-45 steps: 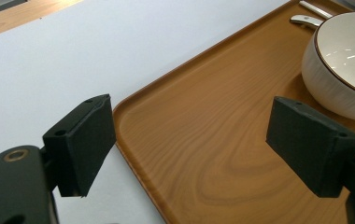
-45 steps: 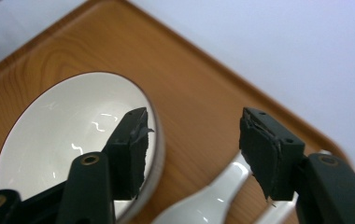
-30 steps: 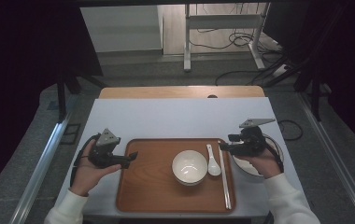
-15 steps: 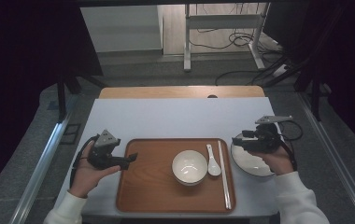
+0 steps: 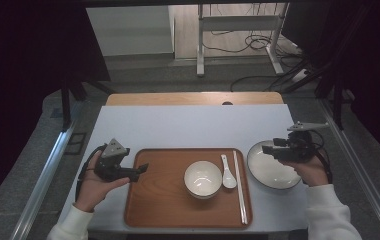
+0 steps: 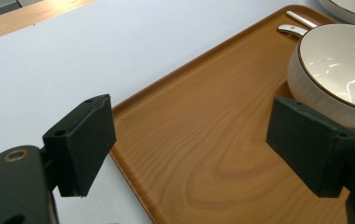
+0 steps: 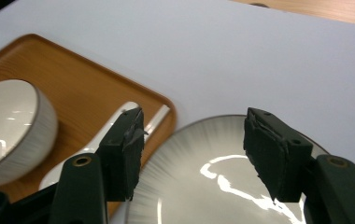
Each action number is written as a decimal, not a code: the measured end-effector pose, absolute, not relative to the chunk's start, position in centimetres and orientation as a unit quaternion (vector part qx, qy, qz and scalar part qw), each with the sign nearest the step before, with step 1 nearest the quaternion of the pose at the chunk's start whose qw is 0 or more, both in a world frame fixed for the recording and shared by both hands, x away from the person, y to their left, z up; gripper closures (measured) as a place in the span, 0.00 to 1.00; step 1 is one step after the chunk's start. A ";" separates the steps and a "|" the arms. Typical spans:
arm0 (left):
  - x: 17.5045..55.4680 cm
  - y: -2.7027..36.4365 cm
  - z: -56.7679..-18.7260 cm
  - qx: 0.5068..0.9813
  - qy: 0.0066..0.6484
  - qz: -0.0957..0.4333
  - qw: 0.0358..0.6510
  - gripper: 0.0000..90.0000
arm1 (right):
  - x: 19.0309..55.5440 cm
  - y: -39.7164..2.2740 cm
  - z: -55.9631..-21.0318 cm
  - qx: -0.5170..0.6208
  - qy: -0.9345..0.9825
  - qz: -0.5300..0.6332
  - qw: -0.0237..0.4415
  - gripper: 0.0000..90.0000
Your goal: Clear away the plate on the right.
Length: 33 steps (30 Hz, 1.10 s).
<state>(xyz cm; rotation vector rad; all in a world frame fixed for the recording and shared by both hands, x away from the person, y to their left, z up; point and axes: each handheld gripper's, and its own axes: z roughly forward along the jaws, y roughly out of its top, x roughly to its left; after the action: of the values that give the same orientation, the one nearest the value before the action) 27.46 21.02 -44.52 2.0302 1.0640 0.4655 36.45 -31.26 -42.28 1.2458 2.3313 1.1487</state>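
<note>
Pale table, wooden tray (image 5: 168,210) at its near edge, right gripper (image 5: 270,151) wide apart, empty, over plate (image 5: 270,172), shifted outward from tray since earlier, left gripper (image 5: 140,171) apart, empty, unmoved at tray's left rim.

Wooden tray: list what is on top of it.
On the wooden tray stand a white bowl, a white spoon and a pair of chopsticks, all toward its right side. The tray surface under the bowl is covered from sight.
</note>
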 end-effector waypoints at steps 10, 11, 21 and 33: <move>27.5 21.1 -44.6 0.799 0.421 0.184 0.389 0.17 | 36.5 -34.0 -42.3 0.470 0.792 0.353 0.163 0.44; 27.5 21.1 -44.6 0.799 0.421 0.184 0.389 0.17 | 36.6 -34.4 -42.4 0.474 0.791 0.349 0.164 0.44; 27.5 21.2 -44.4 0.798 0.420 0.185 0.390 0.17 | 37.6 -37.8 -44.7 0.530 0.775 0.315 0.142 0.47; 27.5 21.2 -44.5 0.798 0.421 0.185 0.390 0.17 | 38.8 -40.5 -47.5 0.576 0.759 0.286 0.102 0.50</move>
<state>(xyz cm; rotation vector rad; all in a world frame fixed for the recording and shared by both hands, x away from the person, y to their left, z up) 27.52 21.17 -44.50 2.0285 1.0704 0.4693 38.82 -40.47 -47.51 1.7002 2.2425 0.8440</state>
